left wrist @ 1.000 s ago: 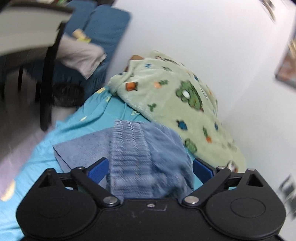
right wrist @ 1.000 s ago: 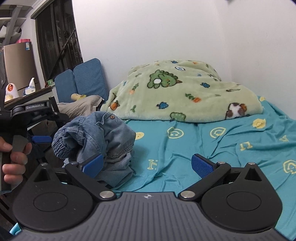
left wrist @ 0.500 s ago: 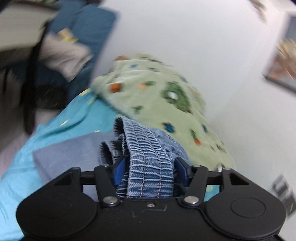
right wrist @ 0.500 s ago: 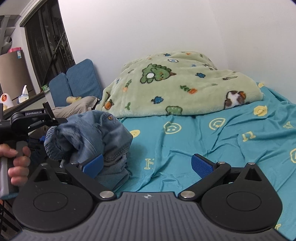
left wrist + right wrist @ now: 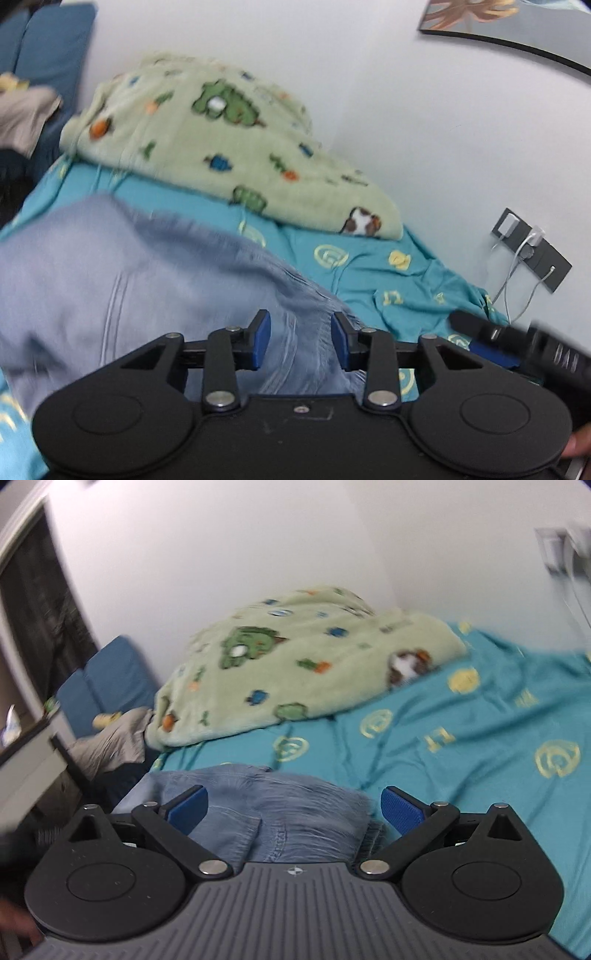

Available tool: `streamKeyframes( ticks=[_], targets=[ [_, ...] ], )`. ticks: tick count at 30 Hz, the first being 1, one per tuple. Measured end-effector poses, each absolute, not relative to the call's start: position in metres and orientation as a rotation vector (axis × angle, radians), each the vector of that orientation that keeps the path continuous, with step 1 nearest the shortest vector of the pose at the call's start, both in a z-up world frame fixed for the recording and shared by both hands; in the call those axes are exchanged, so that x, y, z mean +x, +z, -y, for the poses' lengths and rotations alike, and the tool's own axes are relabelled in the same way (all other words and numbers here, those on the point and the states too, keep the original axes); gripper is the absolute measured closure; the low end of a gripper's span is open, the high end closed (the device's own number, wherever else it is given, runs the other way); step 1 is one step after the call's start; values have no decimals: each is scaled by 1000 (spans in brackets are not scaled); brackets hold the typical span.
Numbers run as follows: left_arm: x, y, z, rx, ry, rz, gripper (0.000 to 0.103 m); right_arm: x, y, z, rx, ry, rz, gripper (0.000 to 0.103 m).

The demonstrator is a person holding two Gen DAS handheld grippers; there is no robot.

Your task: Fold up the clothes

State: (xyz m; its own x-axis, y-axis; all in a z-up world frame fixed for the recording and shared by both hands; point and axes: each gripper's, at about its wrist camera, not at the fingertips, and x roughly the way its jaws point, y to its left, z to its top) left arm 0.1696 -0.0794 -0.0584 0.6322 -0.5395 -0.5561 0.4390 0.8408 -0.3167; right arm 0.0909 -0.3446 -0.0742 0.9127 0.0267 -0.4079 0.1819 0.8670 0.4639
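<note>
Left claw [image 5: 300, 341], lower centre of the left wrist view, has its blue pads narrowed onto a bunched ridge of the light blue denim garment [image 5: 122, 273], which spreads across the lower left over the teal patterned bed sheet [image 5: 369, 266]. Right claw [image 5: 293, 810], lower centre of the right wrist view, is spread wide with the denim lying between its pads untouched. Pale green cartoon-print fleece blanket [image 5: 306, 668] is heaped mid-frame beyond it, against the white wall [image 5: 258, 535].

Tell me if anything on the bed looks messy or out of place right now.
The denim garment lies rumpled at the near edge of the teal sheet, not folded flat. The green cartoon blanket is heaped against the wall rather than spread. Nothing looks spilled or damaged.
</note>
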Motion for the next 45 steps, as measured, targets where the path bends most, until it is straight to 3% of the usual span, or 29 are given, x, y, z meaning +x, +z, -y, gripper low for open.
streamKeyframes(
  ticks=[6, 11, 18, 21, 23, 27, 29, 31, 38, 45],
  targets=[
    [154, -59, 78, -120, -540, -650, 52, 93, -92, 378, 716, -154, -464, 7],
    [146, -61, 88, -106, -535, -650, 50, 96, -110, 398, 868, -185, -513, 13],
    [142, -52, 74, -185, -519, -634, 42, 136, -139, 385, 871, -96, -609, 22],
    [145, -49, 66, -215, -509, -621, 41, 156, -148, 381, 836, -76, -615, 32],
    [150, -48, 63, -225, -503, -612, 41, 166, -153, 376, 790, -73, -623, 54],
    [157, -45, 56, -251, -494, -595, 40, 172, -154, 367, 709, -63, -609, 70],
    [158, -42, 53, -264, -499, -591, 40, 167, -146, 365, 693, -37, -573, 91],
    [158, -39, 50, -276, -507, -582, 40, 162, -133, 360, 658, 0, -532, 95],
    [146, -21, 46, -292, -596, -557, 40, 129, -87, 296, 436, 245, -427, 98],
    [128, -28, 65, -145, -734, -627, 38, 101, -107, 214, 136, 389, -576, 97]
  ],
)
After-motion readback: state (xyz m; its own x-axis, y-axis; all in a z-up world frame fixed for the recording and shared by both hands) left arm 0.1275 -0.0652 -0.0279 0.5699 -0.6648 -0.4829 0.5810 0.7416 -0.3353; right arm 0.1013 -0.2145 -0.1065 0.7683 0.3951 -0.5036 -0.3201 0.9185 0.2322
